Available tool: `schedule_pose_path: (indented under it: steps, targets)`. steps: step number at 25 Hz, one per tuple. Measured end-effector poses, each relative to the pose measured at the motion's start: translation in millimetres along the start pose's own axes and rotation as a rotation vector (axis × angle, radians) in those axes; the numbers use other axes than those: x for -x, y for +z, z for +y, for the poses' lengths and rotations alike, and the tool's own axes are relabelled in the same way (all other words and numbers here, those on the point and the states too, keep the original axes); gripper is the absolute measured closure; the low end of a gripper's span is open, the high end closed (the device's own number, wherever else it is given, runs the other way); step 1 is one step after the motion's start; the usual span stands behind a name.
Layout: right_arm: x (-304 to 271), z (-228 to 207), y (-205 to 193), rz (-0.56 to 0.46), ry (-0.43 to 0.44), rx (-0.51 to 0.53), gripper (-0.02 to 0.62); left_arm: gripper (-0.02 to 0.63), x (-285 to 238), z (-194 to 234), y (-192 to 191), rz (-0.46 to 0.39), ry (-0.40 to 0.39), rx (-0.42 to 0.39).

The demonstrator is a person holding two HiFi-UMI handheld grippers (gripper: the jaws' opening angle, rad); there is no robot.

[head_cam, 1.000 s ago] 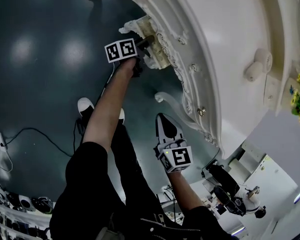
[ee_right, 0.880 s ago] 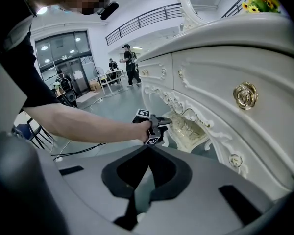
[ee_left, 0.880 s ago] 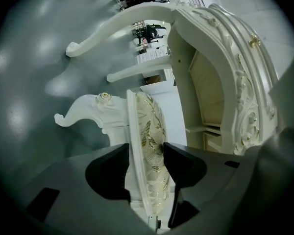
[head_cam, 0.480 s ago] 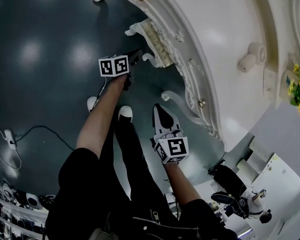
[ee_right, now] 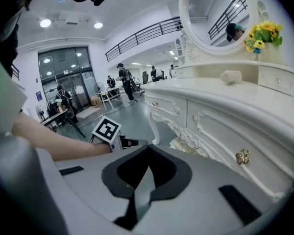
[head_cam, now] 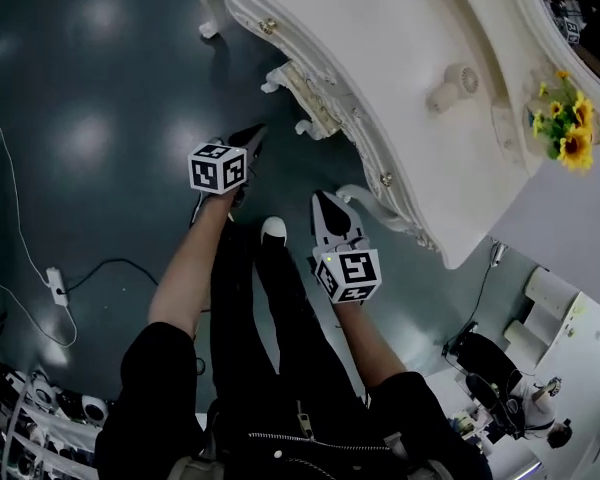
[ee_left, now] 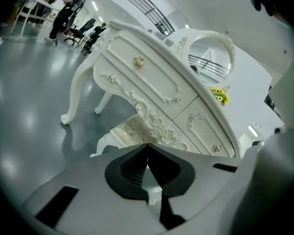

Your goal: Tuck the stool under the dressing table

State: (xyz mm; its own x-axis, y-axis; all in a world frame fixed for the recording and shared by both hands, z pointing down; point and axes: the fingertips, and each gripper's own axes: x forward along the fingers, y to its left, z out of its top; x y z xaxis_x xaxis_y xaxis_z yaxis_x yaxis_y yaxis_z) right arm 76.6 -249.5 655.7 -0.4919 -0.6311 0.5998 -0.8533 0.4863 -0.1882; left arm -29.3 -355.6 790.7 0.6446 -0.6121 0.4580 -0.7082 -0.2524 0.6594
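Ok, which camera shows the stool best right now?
The left gripper view: the stool shows its patterned seat and a curved leg beneath the dressing table. The head view catches only its edge poking out; the right gripper view shows only a sliver.

Dim overhead light (fisheye) — dark corners

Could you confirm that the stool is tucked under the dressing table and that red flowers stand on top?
Not quite: the flowers are yellow, not red, as the head view shows. The stool is indeed tucked under the dressing table.
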Motion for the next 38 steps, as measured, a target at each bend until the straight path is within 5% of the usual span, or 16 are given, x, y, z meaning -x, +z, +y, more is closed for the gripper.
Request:
schedule_pose_path:
  steps: [6, 17, 38]
  targets:
    - [39.2, 9.6, 60.3, -0.077, 0.017, 0.055, 0.588, 0.584, 80.1, -59.2, 62.9, -0.042, 0.081, -0.182]
    - [134.8, -1.8, 173.5, -0.264, -0.010, 0.145, 0.589, 0.584, 182.4, -213.3, 148.1, -0.132, 0.083, -0.531]
    - [281.1, -22.3, 271.1, -0.512, -0.013, 0.194, 0.589, 0.584, 286.1, -391.6, 208.7, -0.385, 0.118, -0.729]
